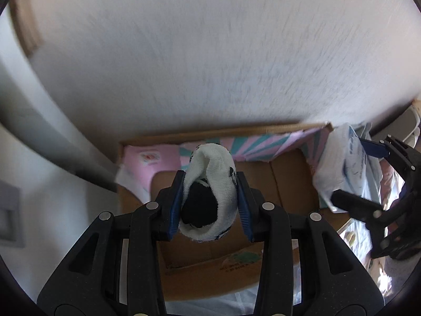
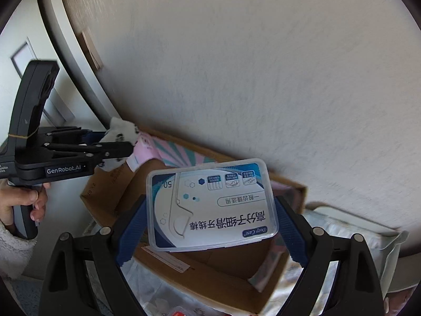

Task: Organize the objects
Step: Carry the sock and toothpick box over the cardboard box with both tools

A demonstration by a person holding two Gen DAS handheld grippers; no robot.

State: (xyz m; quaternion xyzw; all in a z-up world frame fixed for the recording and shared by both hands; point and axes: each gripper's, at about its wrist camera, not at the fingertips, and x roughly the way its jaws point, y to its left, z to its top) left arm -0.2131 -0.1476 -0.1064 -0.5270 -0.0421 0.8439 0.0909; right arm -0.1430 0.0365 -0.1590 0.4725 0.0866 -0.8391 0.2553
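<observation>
Currently, my left gripper is clamped on a rolled sock, white terry outside with a black inner part and dark printed marks. It sits at the centre of the left wrist view, above the open cardboard box that fills the lower middle of the frame. I judge the sock light, soft and compressible; the blue pads press into its sides and it deforms rather than slips. It is best held across the thick of the roll, as now, so that the bundle does not unroll.

My right gripper is closed on a flat clear plastic case of dental floss picks, at lower centre of the right wrist view, above the same box. I judge it light, rigid and smooth, so it may slide or pivot between the pads; grip across the two short edges, with moderate force, since thin plastic may crack or pop open.

Legible writing: the case label, seen upside down, reads "Deep Care", "50" and Chinese text for smooth floss picks. The left gripper body, at the left of the right wrist view, is marked "GenRobot.AI". Print on the box flaps is too blurred to read. The box lining shows pink and teal stripes.
</observation>
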